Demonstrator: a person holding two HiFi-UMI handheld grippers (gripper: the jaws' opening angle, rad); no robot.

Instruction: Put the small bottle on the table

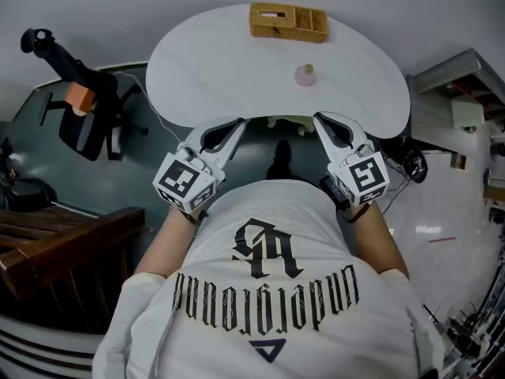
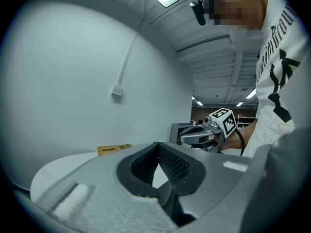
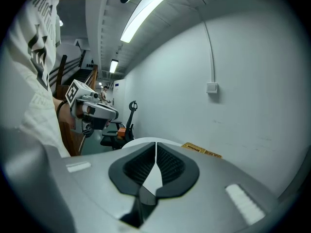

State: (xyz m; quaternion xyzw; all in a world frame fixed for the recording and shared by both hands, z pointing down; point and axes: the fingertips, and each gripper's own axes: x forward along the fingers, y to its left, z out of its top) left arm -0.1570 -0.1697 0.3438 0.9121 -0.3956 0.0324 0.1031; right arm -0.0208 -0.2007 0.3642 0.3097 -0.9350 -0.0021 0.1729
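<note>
small bottle (image 1: 304, 75) stands upright on the white table (image 1: 213, 69), long axis vertical, top pointing up, near the woven basket (image 1: 288, 22) and on our side of it. we hold both grippers at the table's near edge, apart from the bottle: the right gripper (image 1: 319, 120) almost straight below it, the left gripper (image 1: 239, 123) farther off to the left. both pairs of jaws are pressed together, with nothing between them.
</note>
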